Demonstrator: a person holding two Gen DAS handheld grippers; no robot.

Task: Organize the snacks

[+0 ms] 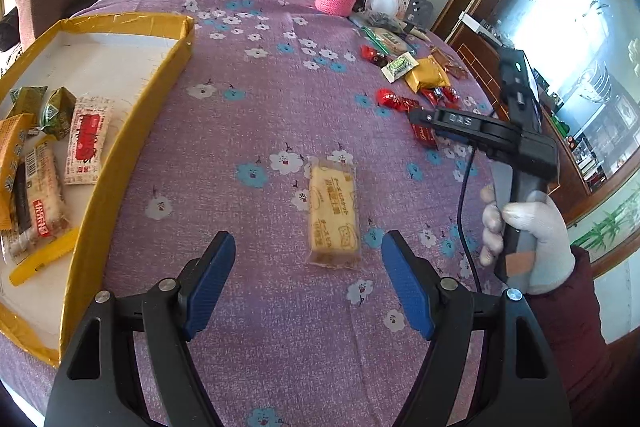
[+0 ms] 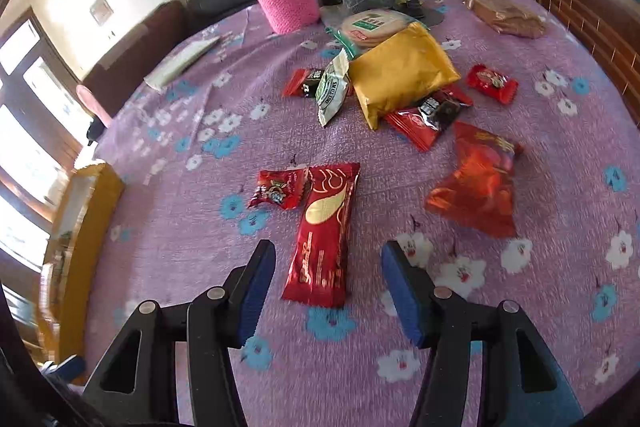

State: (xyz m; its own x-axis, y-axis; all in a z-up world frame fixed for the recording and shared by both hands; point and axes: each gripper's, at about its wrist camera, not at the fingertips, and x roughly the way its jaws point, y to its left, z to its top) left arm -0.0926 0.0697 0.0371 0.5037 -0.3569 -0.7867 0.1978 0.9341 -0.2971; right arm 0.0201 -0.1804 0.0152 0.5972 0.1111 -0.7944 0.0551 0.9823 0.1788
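We note the left gripper spread, empty; yellow biscuit packet lies ahead, long axis along the fingers. Right gripper spread, probably astride the red wafer bar.

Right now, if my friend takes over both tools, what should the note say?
Left tool: open, nothing held, over the pale biscuit pack.
Right tool: open, nothing held, around the long red bar lying on the cloth.
Done: several snacks already in the yellow box.
Left: biscuit pack, red bar, red candies, gold packet and the rest of the pile still go in the box.
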